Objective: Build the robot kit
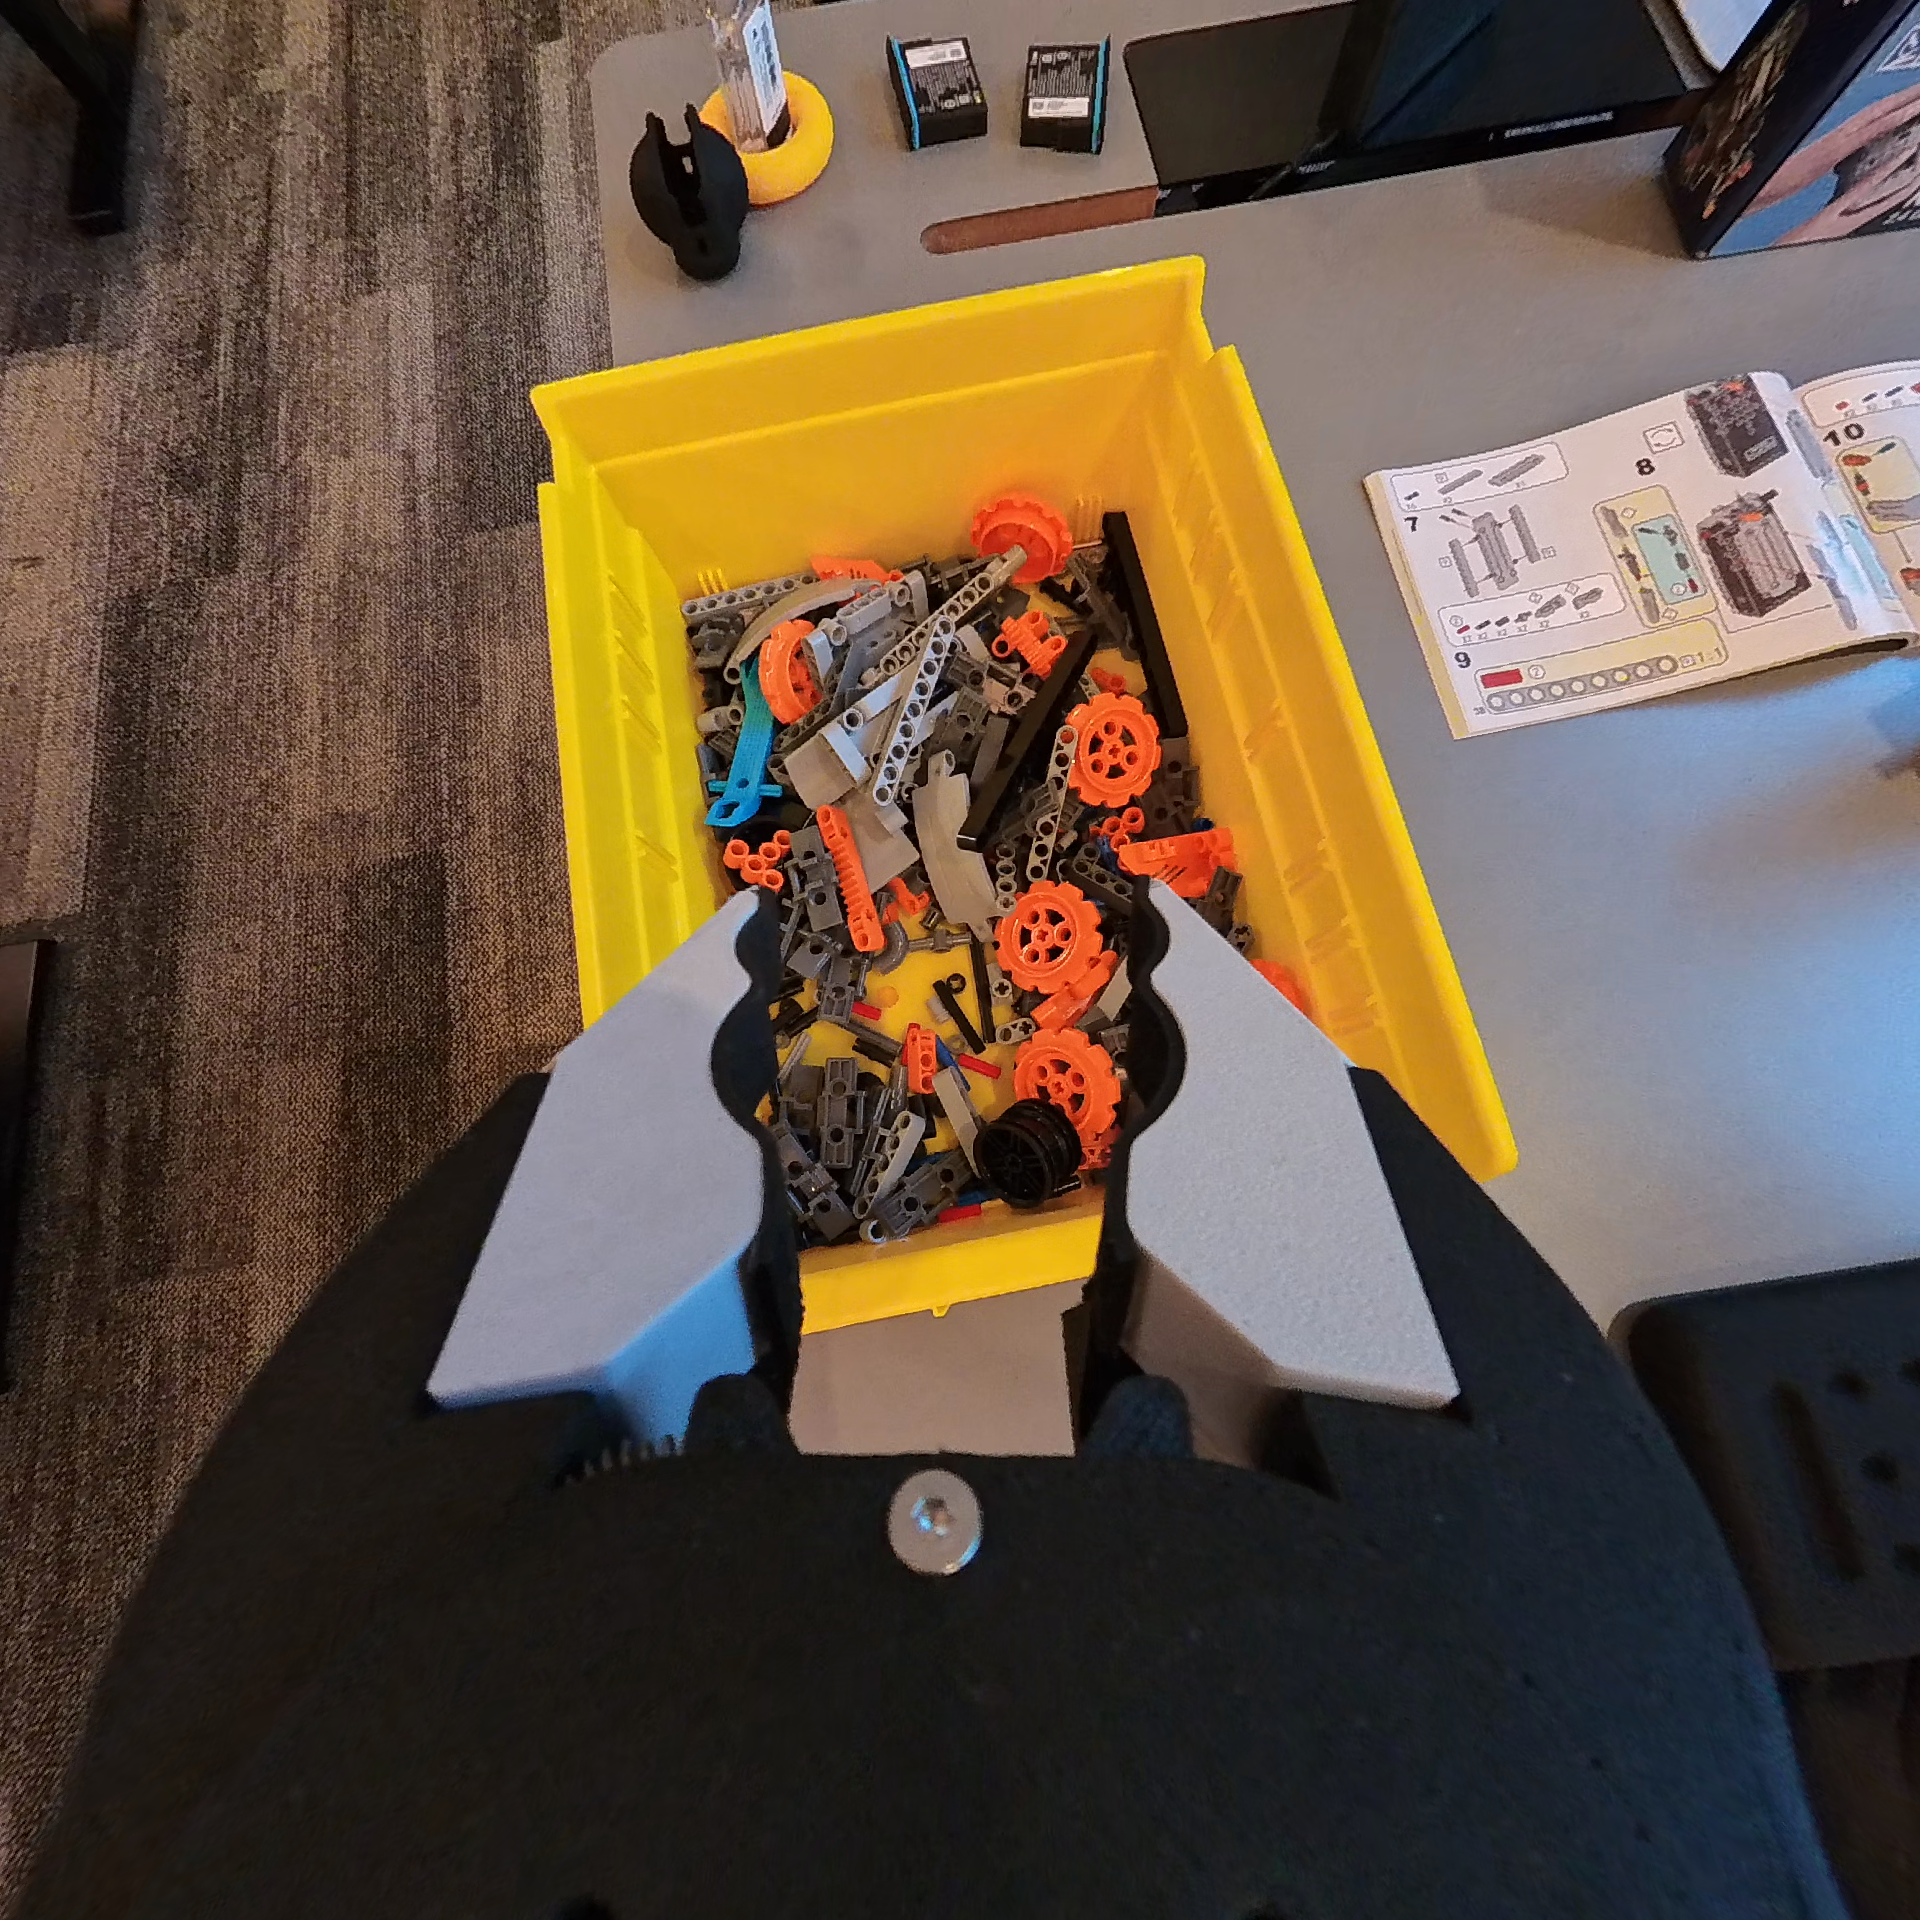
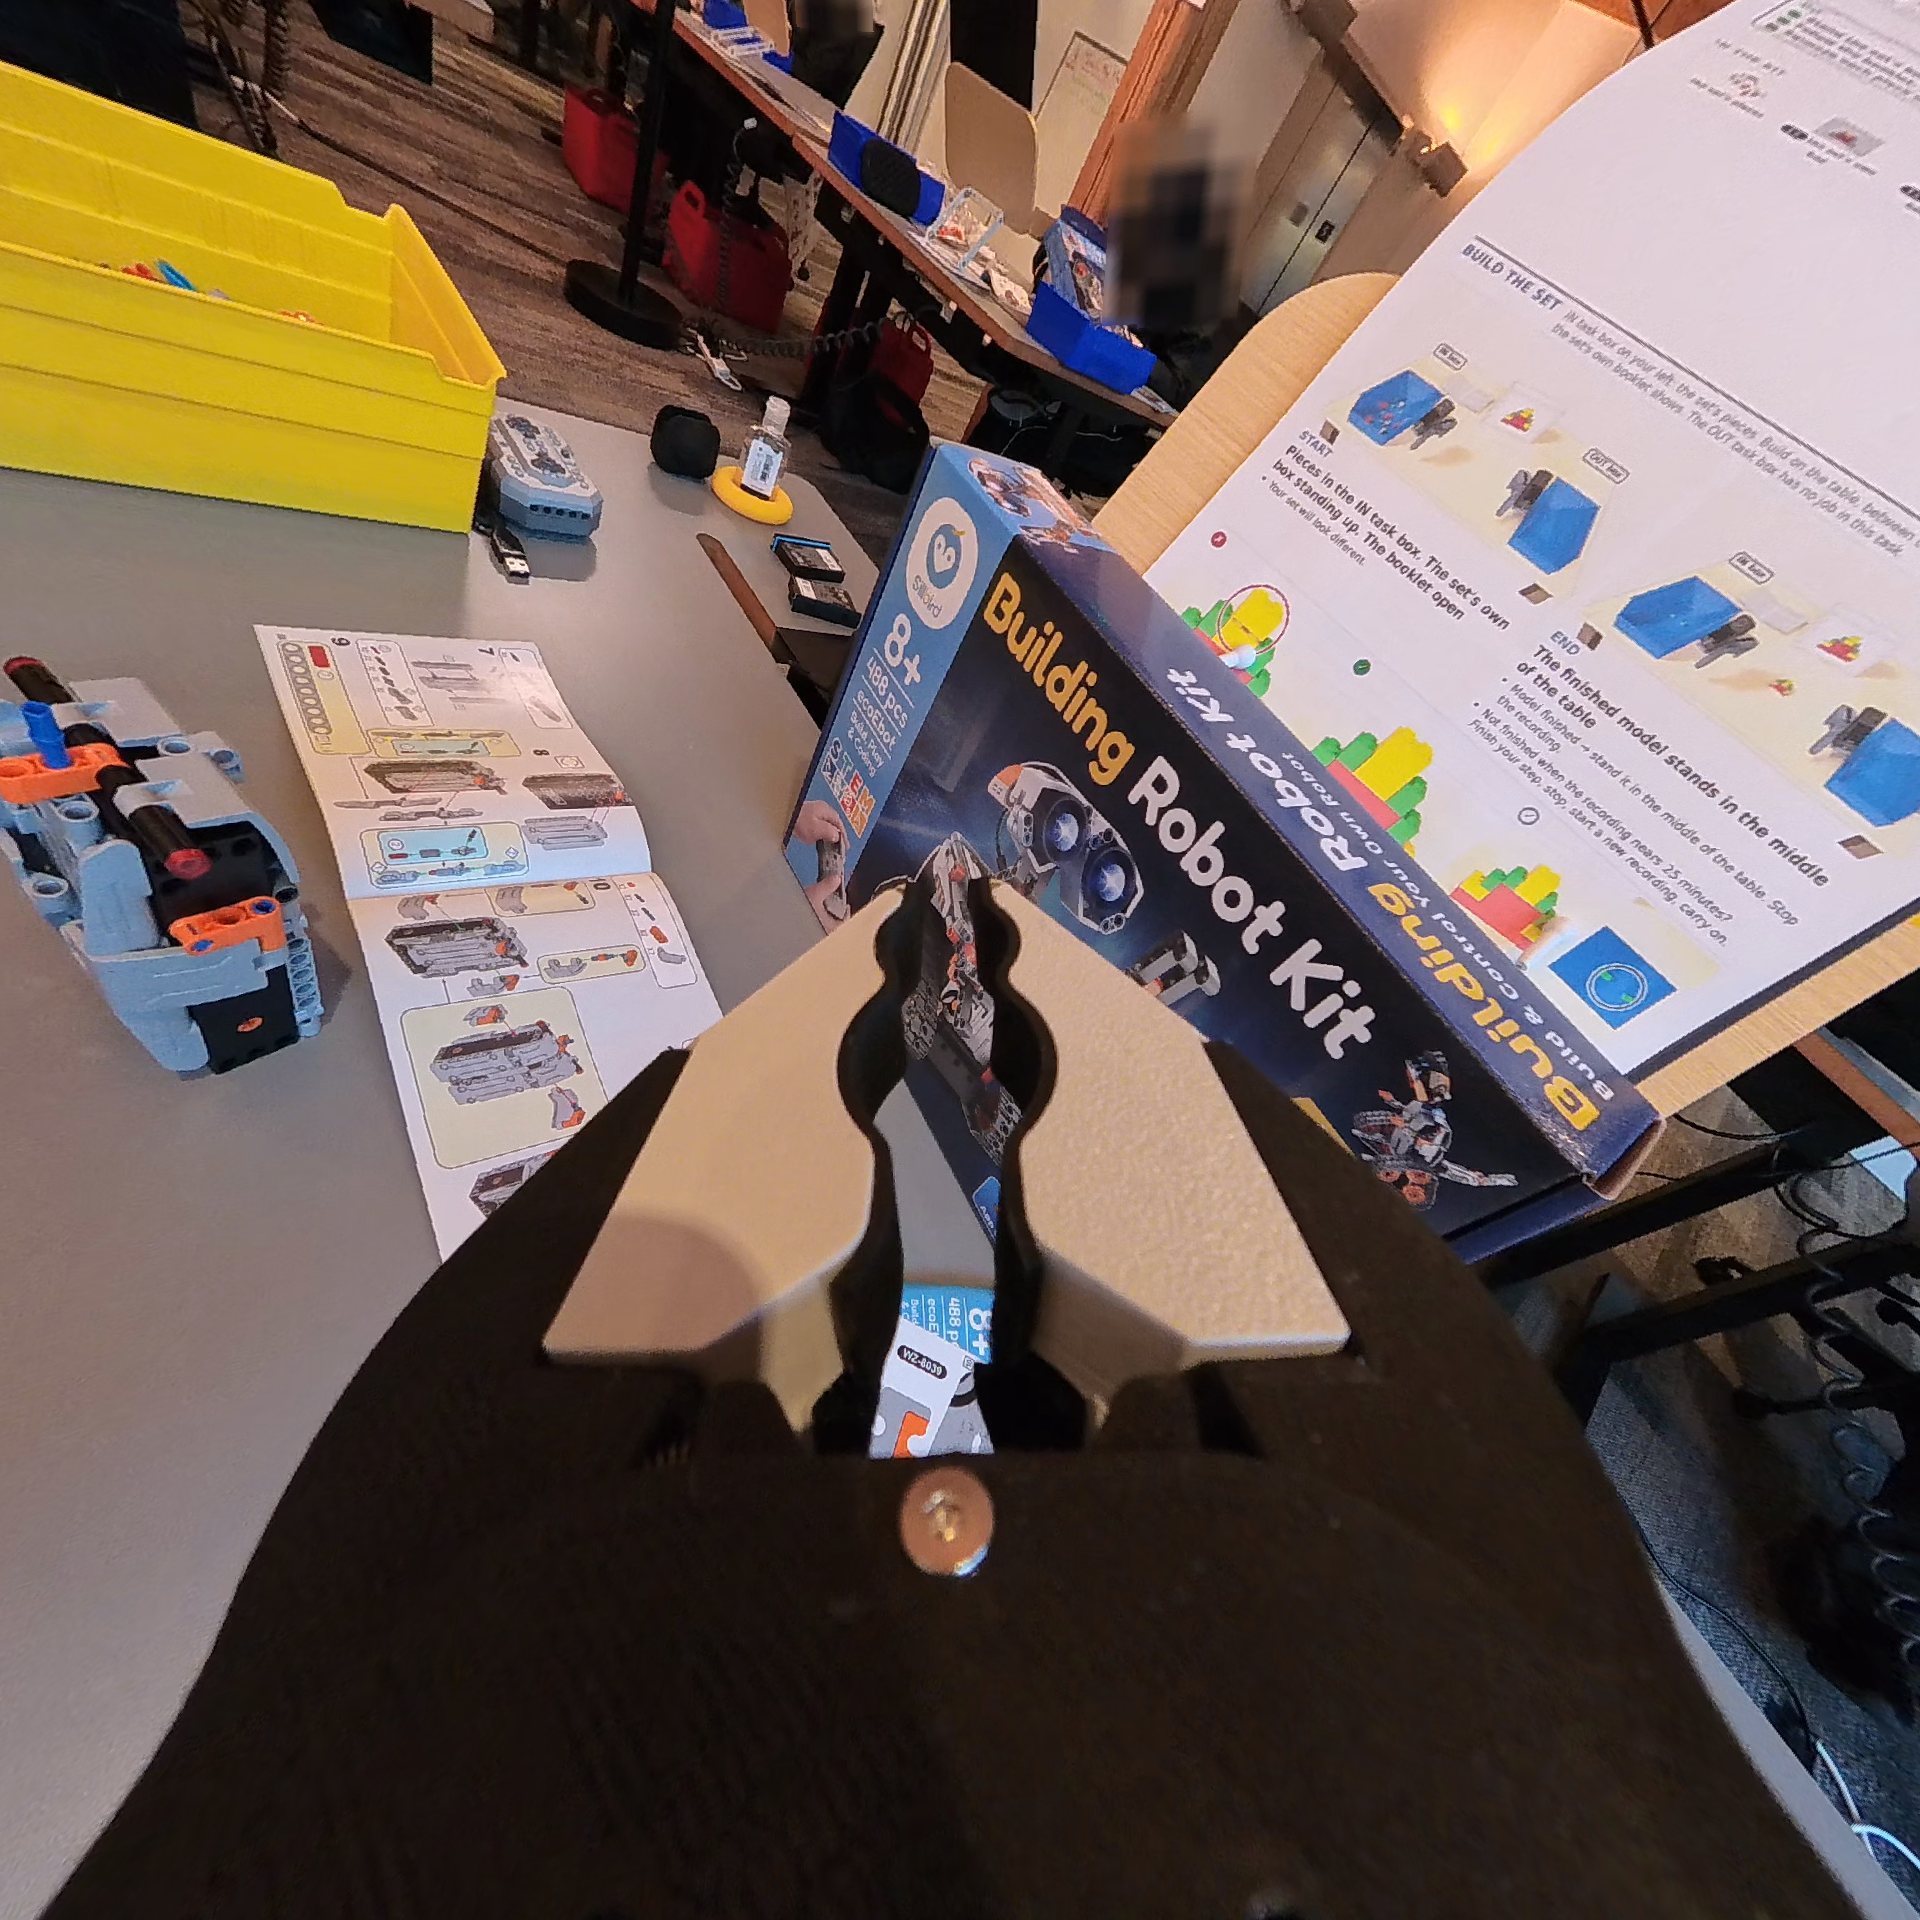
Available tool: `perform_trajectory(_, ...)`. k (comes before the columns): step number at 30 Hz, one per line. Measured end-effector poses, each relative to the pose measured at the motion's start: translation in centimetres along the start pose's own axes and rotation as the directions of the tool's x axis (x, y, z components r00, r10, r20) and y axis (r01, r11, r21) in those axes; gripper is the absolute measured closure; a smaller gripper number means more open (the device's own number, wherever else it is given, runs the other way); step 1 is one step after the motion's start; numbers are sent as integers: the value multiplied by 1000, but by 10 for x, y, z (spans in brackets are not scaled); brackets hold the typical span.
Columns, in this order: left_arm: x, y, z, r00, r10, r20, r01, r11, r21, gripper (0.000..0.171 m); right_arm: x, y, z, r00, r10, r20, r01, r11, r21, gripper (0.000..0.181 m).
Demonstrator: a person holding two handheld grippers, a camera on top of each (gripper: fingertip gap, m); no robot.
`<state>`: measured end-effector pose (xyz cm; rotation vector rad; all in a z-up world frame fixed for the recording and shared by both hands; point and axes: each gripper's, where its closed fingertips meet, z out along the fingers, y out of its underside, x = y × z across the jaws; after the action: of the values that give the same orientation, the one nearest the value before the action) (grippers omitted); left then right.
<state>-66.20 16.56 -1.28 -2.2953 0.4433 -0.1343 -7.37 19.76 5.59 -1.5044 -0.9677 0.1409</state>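
Fingers [image 1: 790,966] of left gripper [image 1: 951,904] spread wide, empty, above yellow plastic bin [image 1: 883,416] heaped with orange, grey and black toy construction pieces [image 1: 935,831] on grey counter [image 1: 1610,935]. Right gripper [image 2: 948,894] fingers nearly pressed together, empty, before dark-blue cardboard kit box [image 2: 1195,883]; open paper instruction booklet [image 2: 488,883] beside.

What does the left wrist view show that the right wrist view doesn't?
Only the left wrist view: the inside of the yellow bin, heaped with loose building pieces, below the open left tool.

Only the right wrist view: the part-built model, the kit box, a propped instruction sheet and the right tool, fingers nearly closed on nothing.

Both: the bin, the open booklet, the yellow ring, two black battery packs and the grey table.
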Motion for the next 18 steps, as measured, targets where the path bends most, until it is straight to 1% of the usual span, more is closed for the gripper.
perform_trajectory(18,2,2,6,1000,1,-16,-1,1000,-6,106,-4,2,2,1000,-11,4,11,1000,-19,173)
